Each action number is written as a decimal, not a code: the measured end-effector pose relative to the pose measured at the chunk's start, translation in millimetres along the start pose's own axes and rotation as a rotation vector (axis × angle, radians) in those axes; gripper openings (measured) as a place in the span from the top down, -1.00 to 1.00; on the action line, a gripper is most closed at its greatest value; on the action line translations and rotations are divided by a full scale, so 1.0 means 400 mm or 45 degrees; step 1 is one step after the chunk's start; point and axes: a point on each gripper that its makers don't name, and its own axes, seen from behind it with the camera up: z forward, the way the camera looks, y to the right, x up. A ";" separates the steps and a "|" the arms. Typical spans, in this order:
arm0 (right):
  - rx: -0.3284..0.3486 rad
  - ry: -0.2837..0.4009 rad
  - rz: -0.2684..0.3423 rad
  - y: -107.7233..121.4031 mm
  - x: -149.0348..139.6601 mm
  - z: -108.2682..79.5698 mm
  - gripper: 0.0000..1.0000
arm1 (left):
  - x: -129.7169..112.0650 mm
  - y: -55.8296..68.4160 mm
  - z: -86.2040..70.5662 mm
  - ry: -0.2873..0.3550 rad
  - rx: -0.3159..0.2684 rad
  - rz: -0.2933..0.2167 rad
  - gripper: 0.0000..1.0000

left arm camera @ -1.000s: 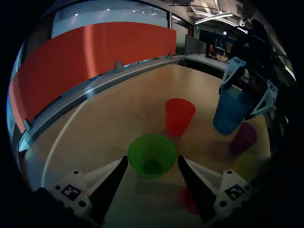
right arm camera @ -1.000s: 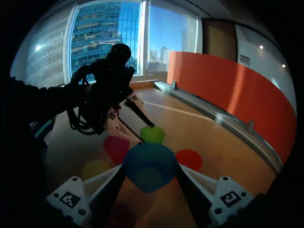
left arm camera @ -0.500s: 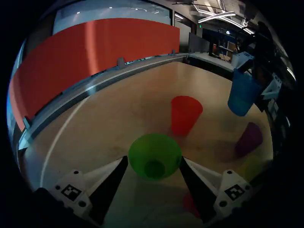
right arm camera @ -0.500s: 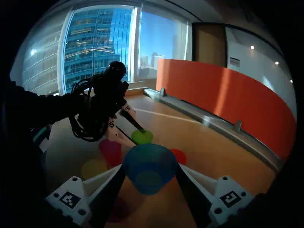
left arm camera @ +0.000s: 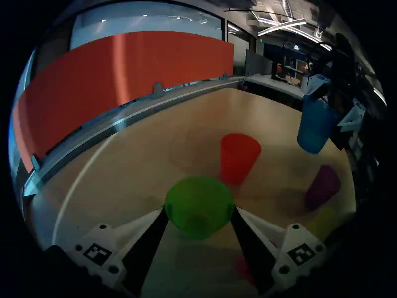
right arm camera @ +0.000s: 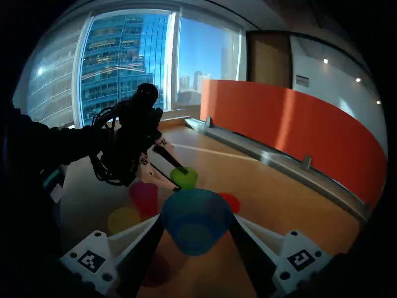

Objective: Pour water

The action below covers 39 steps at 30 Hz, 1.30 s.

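Note:
A green cup (left arm camera: 198, 198) sits between the fingers of my left gripper (left arm camera: 198, 211), which is shut on it and holds it off the wooden table (left arm camera: 149, 149). In the right gripper view the same green cup (right arm camera: 183, 177) hangs in the far-off left gripper (right arm camera: 171, 166), held by a dark-sleeved arm. My right gripper (right arm camera: 196, 218) is shut on a blue cup (right arm camera: 196, 223), upright and in the air. The left gripper view shows that blue cup (left arm camera: 315, 124) raised at the right in the right gripper (left arm camera: 332, 109). Whether either cup holds water I cannot tell.
On the table stand a red cup (left arm camera: 239, 158), a purple cup (left arm camera: 322, 186) and a faint yellow cup (left arm camera: 321, 221). In the right gripper view, pink (right arm camera: 145, 197), yellow (right arm camera: 123, 218) and red (right arm camera: 229, 201) cups stand below. An orange wall panel (left arm camera: 124, 74) runs along the table's far edge.
The right gripper has lifted the blue cup up off the table and away from the red cup. The left gripper has raised the green cup a little and levelled out.

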 end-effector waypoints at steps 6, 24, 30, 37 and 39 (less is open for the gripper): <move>-0.017 0.024 0.001 -0.004 0.019 -0.017 -0.84 | 0.052 0.009 -0.050 0.086 -0.002 -0.032 -0.74; -0.072 0.162 -0.003 -0.054 0.108 -0.093 -0.84 | 0.229 0.106 -0.315 0.434 0.002 -0.061 -0.74; -0.074 0.208 -0.005 -0.076 0.134 -0.115 -0.84 | 0.270 0.140 -0.395 0.520 0.026 -0.033 -0.74; -0.078 0.258 -0.009 -0.099 0.162 -0.133 -0.84 | 0.305 0.179 -0.458 0.609 0.057 -0.004 -0.74; -0.080 0.271 -0.008 -0.103 0.169 -0.137 -0.84 | 0.310 0.191 -0.468 0.626 0.061 0.005 -0.74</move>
